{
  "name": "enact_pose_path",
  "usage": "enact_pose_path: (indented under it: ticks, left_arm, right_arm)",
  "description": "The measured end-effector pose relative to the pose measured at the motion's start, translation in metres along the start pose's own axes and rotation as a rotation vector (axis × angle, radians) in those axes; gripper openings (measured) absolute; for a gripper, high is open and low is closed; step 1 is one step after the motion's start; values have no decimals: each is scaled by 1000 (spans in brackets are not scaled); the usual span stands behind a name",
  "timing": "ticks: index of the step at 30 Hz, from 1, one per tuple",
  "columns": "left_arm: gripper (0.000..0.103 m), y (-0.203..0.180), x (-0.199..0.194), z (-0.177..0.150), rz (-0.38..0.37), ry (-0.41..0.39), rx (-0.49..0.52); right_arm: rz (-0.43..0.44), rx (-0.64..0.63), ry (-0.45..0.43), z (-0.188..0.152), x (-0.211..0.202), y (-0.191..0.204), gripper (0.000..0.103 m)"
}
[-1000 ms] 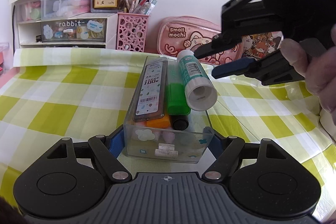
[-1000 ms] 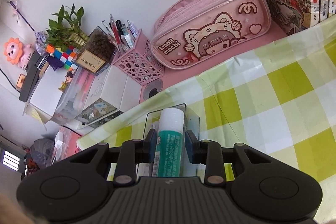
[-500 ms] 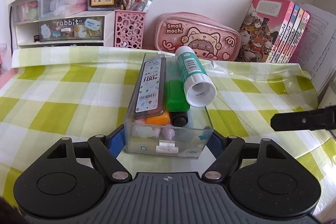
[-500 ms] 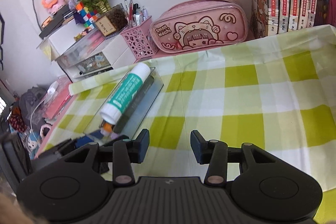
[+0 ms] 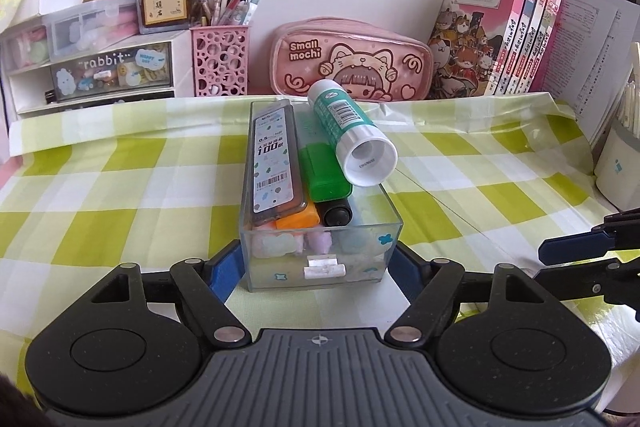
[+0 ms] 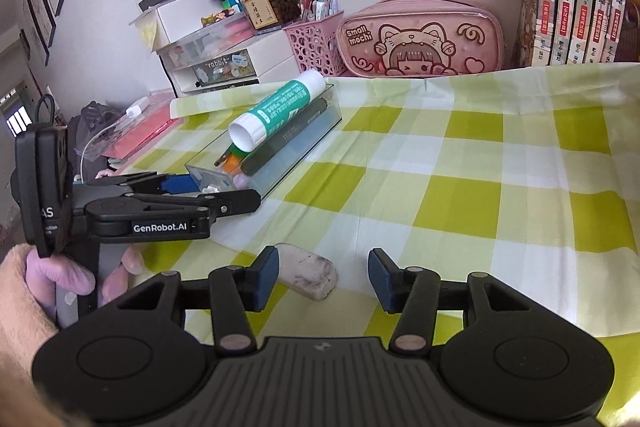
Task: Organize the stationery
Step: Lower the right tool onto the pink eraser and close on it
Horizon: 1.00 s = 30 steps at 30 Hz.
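Clear plastic walls of the storage box (image 5: 320, 251) sit clamped between the fingers of the left gripper (image 5: 318, 263), whose blue pads press its two sides near the front; the hold looks meant to steady the box while things go in. Inside lie a pencil-lead case (image 5: 274, 163), a green marker (image 5: 324, 171) and an orange one, and a glue stick (image 5: 348, 131) rests slanted across the top, its white end overhanging the rim on the right-finger side, probably because the box is already full.

The right gripper (image 6: 323, 277) hovers low over the cloth with its fingers wide apart and nothing between them. A grubby white eraser (image 6: 308, 277) lies just ahead of its left finger, seemingly the next piece to collect.

The table wears a green-and-white checked cloth (image 6: 460, 187). Beyond the fingertips, against a white wall, stand a pink pencil case (image 5: 352, 61), a pink pen holder (image 5: 220, 61), small drawers (image 5: 92, 67) and a row of books (image 5: 500, 39).
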<state>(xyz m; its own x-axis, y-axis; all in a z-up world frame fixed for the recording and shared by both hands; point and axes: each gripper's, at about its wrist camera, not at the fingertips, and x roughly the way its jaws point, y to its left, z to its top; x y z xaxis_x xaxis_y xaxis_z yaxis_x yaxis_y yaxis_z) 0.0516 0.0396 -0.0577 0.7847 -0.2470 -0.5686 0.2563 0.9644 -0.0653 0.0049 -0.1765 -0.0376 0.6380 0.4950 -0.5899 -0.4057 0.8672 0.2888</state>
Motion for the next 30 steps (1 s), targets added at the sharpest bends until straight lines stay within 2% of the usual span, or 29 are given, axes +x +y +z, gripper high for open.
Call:
enact_pose_path:
  ticks: [5, 11, 16, 22, 30]
  left_arm:
    - [76, 2, 0, -1, -43, -8, -6]
    - [76, 3, -1, -1, -60, -9, -10]
    - [76, 4, -2, -2, -67, -9, -15]
    - [76, 5, -2, -2, -73, -10, -24]
    - [76, 7, -3, -2, -86, -14, -40]
  right_arm:
    - [0, -44, 11, -4, 5, 5, 74]
    - [-28, -153, 9, -7, 9, 23, 74]
    - [-96, -254, 18, -10, 9, 34, 61]
    - [-87, -238, 24, -6, 10, 33, 58]
    - [-46, -140, -17, 8, 0, 23, 58]
